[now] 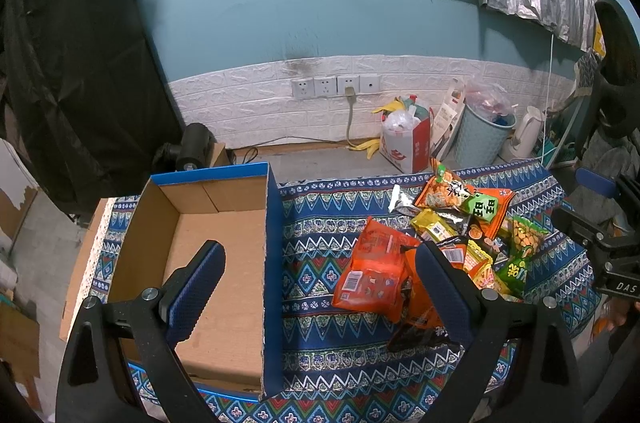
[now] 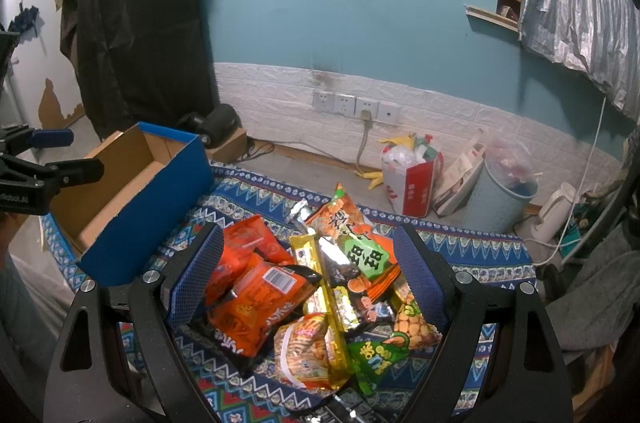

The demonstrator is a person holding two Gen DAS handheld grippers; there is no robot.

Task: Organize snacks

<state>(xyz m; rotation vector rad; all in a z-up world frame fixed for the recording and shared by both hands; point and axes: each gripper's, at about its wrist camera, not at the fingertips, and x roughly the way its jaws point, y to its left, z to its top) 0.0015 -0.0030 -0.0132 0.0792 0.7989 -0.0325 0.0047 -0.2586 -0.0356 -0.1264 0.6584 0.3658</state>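
From my left wrist camera, the left claw [image 1: 320,263] hangs released, its blue pads spread wide and gripping nothing: one pad sits over the open cardboard box [image 1: 208,263], the other over the near edge of the snack pile [image 1: 452,235]. The box has a blue outer wall and a bare brown floor, and it rests on the patterned cloth covering the table [image 1: 320,223], just left of the snacks. An orange packet [image 1: 372,271] lies closest to the box, apart from its wall. On the right wrist camera, the right claw [image 2: 310,275] is likewise released, fingers wide apart and straddling the heap of packets [image 2: 320,283] from above; I cannot tell whether the pads touch any wrapper. A green-and-orange bag [image 2: 356,239] lies on top at the back, and the box [image 2: 132,199] stands to the left.
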